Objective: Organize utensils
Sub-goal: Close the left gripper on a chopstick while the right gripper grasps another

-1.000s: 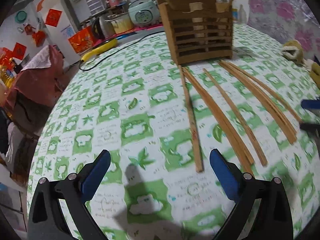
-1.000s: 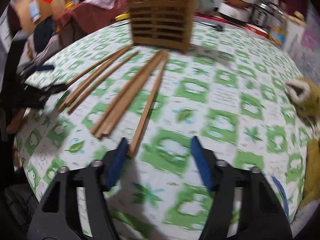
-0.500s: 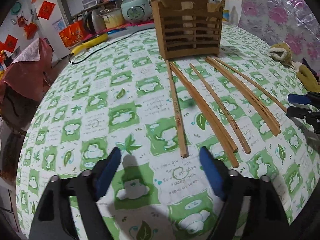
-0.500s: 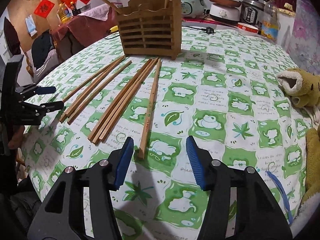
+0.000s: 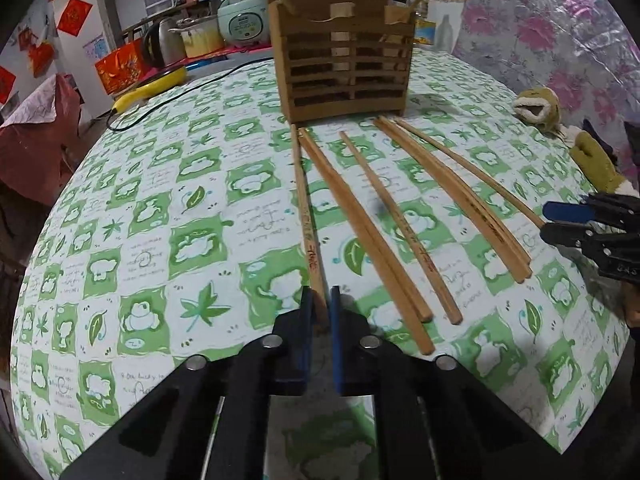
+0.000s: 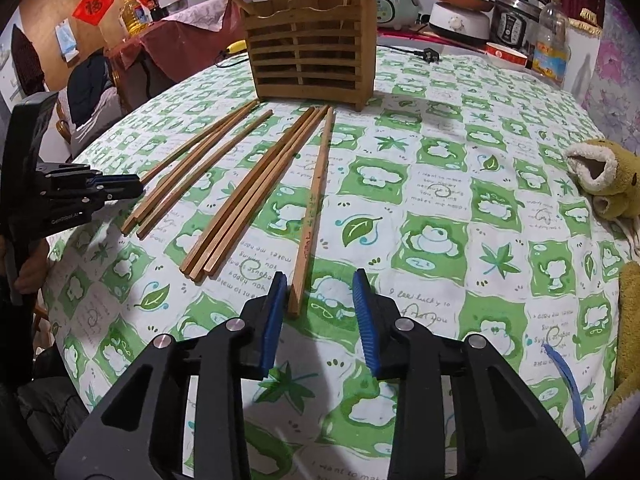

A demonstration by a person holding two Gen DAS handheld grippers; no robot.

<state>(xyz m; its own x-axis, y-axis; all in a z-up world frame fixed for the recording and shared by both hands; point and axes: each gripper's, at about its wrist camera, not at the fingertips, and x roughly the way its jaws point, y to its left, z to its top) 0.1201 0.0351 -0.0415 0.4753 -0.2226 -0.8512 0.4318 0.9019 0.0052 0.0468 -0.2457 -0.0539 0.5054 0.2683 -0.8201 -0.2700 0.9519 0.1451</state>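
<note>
Several wooden chopsticks lie side by side on the green-and-white tablecloth in front of a wooden slatted utensil holder (image 5: pixel 344 60), also seen in the right wrist view (image 6: pixel 310 46). My left gripper (image 5: pixel 319 304) is shut on the near end of the leftmost chopstick (image 5: pixel 304 208), which still rests on the cloth. My right gripper (image 6: pixel 320 292) is open, with the near end of the rightmost chopstick (image 6: pixel 314 200) just inside its left pad. The holder has two chopsticks standing in it.
A yellow-green plush toy (image 6: pixel 608 184) lies at the table's right edge. A power cable (image 5: pixel 168 92) and kitchen appliances (image 5: pixel 240 16) sit behind the holder. A plastic bottle (image 6: pixel 552 48) and bowl (image 6: pixel 506 54) stand at the back right.
My left gripper has moved forward and closed on the leftmost chopstick's near end. My right gripper has crept forward around the rightmost chopstick's end and stays open.
</note>
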